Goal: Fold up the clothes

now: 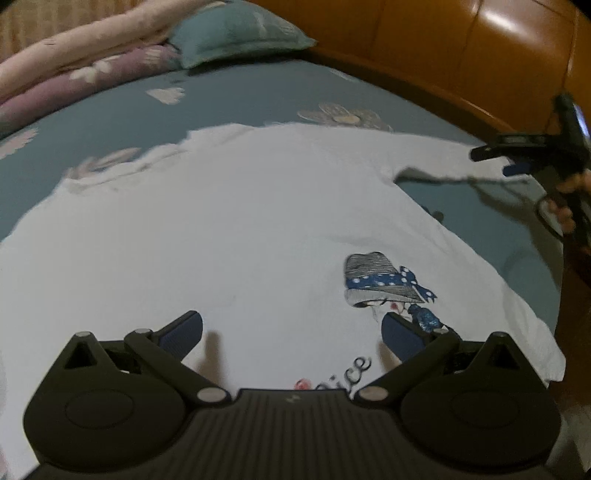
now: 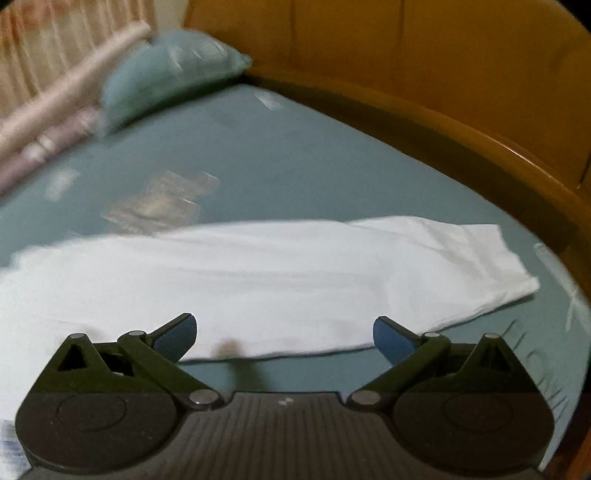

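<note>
Hidden or unclear: your left gripper (image 1: 291,334) covers the lower part of the print (image 1: 388,286) on the white T-shirt (image 1: 229,229); only the letters "ice" show beside its right finger. The right wrist view is smeared by motion, so the flower patterns on the sheet there cannot be read. The shirt's near hem is cut off under the left gripper's body.

Left gripper: you hold it low over the shirt's front, fingers spread wide with nothing between them, both blue pads (image 1: 184,332) above white cloth.

Right gripper: in its own view your right gripper (image 2: 284,338) stands wide and empty, left finger over the shirt's edge, right finger over bare sheet. From the left wrist view it (image 1: 480,153) hangs at the far right, your hand (image 1: 569,206) wrapped round its handle.

Shirt position: it lies flat, print up, on the teal bed sheet (image 1: 240,96), close to the wooden bed frame (image 1: 443,48).

Shirt axis: from the left view the body runs away from you, one sleeve (image 2: 461,258) reaching right toward the frame.

Background: a teal pillow (image 1: 236,29) and a folded pink quilt (image 1: 81,55) sit at the far left.
</note>
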A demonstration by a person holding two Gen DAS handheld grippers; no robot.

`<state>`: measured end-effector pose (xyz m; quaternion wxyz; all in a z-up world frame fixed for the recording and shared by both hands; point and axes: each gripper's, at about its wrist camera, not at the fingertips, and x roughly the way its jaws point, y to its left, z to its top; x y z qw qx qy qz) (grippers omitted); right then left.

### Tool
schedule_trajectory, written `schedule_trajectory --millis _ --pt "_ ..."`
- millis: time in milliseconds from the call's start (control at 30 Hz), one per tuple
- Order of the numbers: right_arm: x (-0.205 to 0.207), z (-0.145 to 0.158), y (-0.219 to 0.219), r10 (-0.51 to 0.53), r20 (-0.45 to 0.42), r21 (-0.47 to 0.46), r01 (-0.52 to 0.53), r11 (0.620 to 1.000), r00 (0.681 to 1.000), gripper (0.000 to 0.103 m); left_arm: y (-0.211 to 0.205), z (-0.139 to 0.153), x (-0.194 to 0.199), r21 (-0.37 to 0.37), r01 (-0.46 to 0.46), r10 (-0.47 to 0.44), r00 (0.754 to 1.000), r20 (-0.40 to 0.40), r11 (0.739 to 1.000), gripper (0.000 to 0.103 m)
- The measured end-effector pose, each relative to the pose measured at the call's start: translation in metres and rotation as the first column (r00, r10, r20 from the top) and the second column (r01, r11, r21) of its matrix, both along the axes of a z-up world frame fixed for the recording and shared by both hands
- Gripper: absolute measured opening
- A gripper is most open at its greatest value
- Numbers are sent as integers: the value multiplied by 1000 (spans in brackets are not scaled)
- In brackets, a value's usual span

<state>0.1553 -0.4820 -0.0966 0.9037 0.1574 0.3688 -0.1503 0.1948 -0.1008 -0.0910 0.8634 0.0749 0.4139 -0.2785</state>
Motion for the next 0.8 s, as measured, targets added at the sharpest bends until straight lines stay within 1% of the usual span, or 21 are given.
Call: schedule_trajectory --millis 67,167,233,300,333,400,500,567,667,767,800 --pt "-8 11 21 46 50 32 -48 998 998 103 12 1 -8 4 -35 35 999 -13 999 102" --pt "-14 20 77 192 67 19 -194 981 979 103 26 -5 -26 31 -68 69 997 -47 997 102" --pt "-20 19 117 280 54 -7 -280 960 958 103 35 -10 -42 45 -85 87 994 -65 995 102" --pt "-27 13 155 357 36 -13 -357 934 933 103 47 -15 -60 41 -107 110 990 -87 993 102" --pt "-31 10 170 387 24 -11 -387 922 922 103 53 -17 -68 39 -118 121 988 -98 992 102" --pt "-42 1 201 425 -20 -37 -426 904 905 103 63 -19 -87 26 -130 132 984 -117 991 102" --pt "-61 -10 233 446 -88 -62 -452 890 891 103 76 -18 -107 -26 -127 122 982 -145 992 102" --pt "-74 -15 242 446 -119 -31 -452 891 887 103 86 -15 -113 -53 -141 133 981 -141 989 102" --pt "-100 -12 245 420 -125 1 -423 906 899 103 98 -16 -113 -89 -172 156 975 -160 981 102" --pt "-123 1 244 380 -132 -16 -385 923 915 103 109 -18 -113 -123 -202 179 967 -179 972 102" --pt "-126 6 246 381 -128 -27 -387 922 916 103 113 -18 -113 -135 -212 186 965 -186 968 102"
